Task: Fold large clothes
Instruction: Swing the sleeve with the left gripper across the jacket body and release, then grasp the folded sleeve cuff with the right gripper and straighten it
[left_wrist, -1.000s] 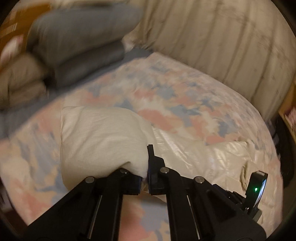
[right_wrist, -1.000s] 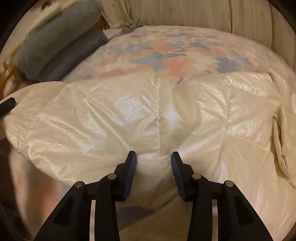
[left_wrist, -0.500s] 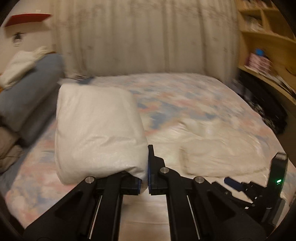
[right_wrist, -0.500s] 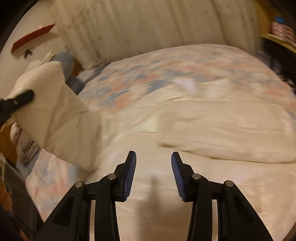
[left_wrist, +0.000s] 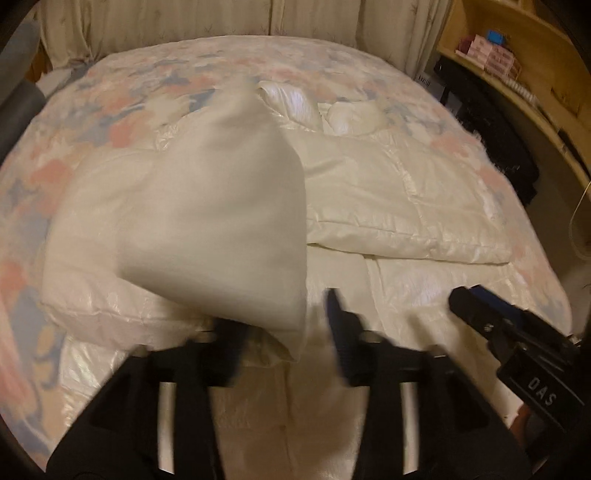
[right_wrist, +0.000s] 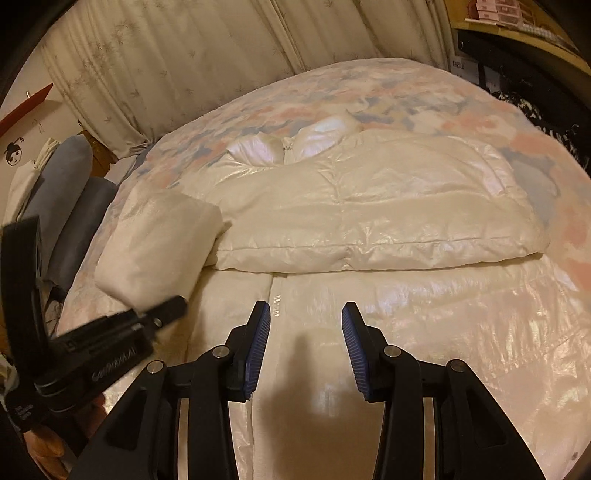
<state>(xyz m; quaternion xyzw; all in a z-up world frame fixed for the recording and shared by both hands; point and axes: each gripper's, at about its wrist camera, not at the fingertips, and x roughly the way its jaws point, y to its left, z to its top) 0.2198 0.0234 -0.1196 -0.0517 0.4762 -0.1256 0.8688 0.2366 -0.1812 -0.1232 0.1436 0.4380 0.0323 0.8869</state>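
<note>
Looking along your left gripper, you see its jaws opening, both fingers smeared by motion; the cream sleeve of the jacket hangs just past the left finger, and the blur hides whether the cloth still touches a pad. The sleeve's loose end covers the finger's tip and everything behind it toward 11 o'clock.

Your right gripper stands part-open with nothing between its blue pads, only the jacket's glossy front below. Its own shadow darkens the cloth at 6 o'clock.

The jacket lies spread across the floral bedspread, collar at 12 o'clock, one sleeve folded over the chest. Its lower hem is cut off by both views (the near edge runs under the gripper bodies).

At 9 o'clock in the right view the left tool's body hides part of the grey cushions. The shelf at 2 o'clock is too dim to read.
</note>
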